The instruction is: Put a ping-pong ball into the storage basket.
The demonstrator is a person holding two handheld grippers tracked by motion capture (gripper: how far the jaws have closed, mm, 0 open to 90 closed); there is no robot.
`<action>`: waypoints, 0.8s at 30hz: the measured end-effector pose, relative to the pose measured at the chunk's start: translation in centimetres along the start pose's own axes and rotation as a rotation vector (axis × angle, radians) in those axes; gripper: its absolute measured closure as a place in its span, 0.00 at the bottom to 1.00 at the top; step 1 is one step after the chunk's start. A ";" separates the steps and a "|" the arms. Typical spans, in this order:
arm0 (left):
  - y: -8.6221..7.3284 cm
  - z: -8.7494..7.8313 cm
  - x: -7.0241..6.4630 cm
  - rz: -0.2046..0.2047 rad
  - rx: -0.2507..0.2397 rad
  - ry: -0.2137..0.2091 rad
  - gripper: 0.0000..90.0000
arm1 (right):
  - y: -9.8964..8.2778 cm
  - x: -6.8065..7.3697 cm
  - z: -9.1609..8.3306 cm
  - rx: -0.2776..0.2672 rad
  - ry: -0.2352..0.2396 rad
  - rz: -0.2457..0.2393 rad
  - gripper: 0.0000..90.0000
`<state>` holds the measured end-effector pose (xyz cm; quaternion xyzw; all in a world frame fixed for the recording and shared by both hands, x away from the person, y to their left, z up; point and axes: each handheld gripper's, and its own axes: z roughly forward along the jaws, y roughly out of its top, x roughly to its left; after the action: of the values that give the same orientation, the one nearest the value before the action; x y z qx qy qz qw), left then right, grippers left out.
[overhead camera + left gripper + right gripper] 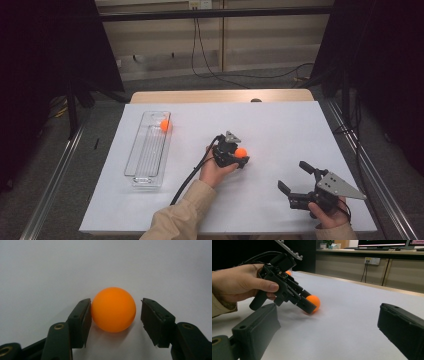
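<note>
1 smooth round orange ball (113, 309) (matte) between left gripper (113, 322) jaws.

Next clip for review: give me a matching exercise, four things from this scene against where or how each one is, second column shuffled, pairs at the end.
Things
1. left gripper
2. right gripper
3. orange ball on the white sheet
4. clear tray

Places or states
A. jaws wide apart over bare sheet, nothing between them
B. lies lengthwise at the left of the table, a second orange ball at its far end
C. jaws on either side of a ball, a gap showing at one pad
D. rests on the sheet between two black jaws

Pairs: 1-C, 2-A, 3-D, 4-B
</note>
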<state>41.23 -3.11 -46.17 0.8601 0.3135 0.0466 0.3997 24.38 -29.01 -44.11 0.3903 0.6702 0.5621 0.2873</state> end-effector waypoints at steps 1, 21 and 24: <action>0.0 0.0 0.0 0.001 0.002 0.000 0.47 | 0.0 0.0 0.0 -0.001 -0.001 -0.001 0.03; 0.0 0.2 0.2 0.000 0.012 -0.006 0.55 | 0.0 0.0 0.0 0.002 -0.002 -0.007 0.03; -0.1 0.2 0.2 0.000 0.013 -0.006 0.56 | 0.0 0.0 0.0 0.000 -0.004 -0.002 0.03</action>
<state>41.42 -3.12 -46.39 0.8627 0.3126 0.0423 0.3952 24.38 -29.02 -44.12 0.3906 0.6700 0.5611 0.2894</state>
